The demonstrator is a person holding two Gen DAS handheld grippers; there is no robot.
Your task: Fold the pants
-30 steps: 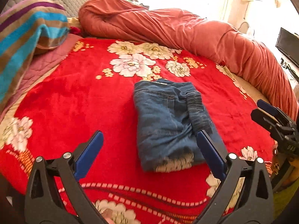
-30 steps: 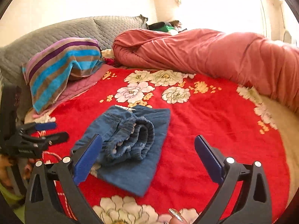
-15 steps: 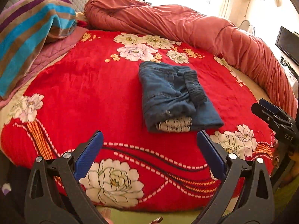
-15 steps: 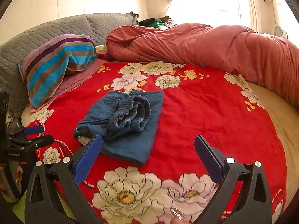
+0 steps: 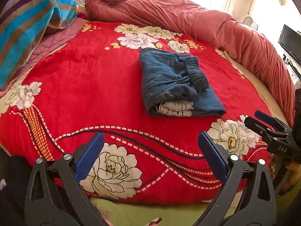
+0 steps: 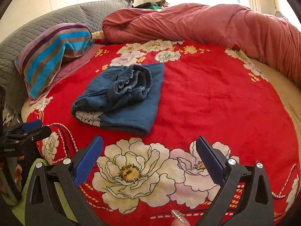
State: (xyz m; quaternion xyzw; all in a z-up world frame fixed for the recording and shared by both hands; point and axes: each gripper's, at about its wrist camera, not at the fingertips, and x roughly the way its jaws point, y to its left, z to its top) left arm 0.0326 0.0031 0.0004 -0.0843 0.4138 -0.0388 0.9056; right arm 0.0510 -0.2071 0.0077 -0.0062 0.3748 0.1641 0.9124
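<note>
while both are held above the near edge of the red floral blanket, the left tongs and right tongs are spread wide and empty; the folded pants are seen well ahead, untouched.

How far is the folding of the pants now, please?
It looks nearly done: the pants lie as a small folded bundle on the red blanket. Nothing is in hand; the left tongs and right tongs are open and apart from them. At most, tidying the bunched waistband is left.
</note>
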